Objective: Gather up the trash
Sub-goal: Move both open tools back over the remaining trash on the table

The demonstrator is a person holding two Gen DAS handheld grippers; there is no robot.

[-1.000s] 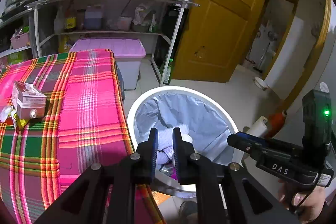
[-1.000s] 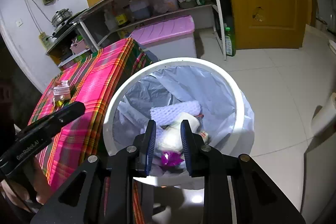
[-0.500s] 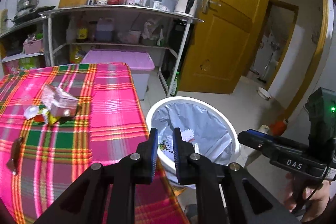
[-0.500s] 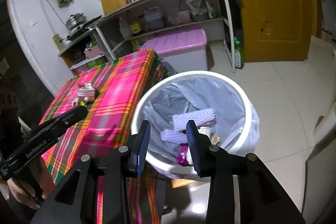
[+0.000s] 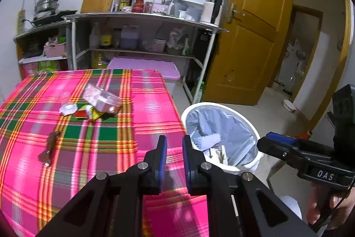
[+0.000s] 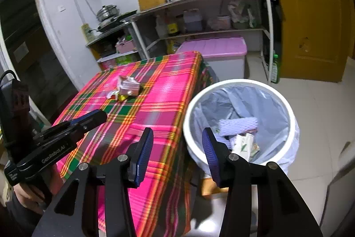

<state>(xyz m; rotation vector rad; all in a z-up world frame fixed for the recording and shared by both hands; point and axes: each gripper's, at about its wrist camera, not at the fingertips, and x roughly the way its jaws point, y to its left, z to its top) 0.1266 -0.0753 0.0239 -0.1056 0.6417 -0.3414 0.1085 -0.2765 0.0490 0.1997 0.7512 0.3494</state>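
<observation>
Left wrist view: we held our left gripper [image 5: 174,143] over the table [image 5: 144,103], fingers narrowly parted, empty. Our right gripper [image 6: 177,139] gaped wide, empty. Trash pile [image 5: 93,106] lay mid-table; bin [image 6: 286,108] stood beside it.

Crumpled carton [image 5: 101,101] and wrappers [image 5: 85,111] lay heaped mid-table, brown wrapper [image 5: 50,147] apart nearer, white lined bin [image 6: 286,108] beside table held trash

A pink storage bin [image 6: 218,49] sits beside the wooden door [image 6: 310,14].
</observation>
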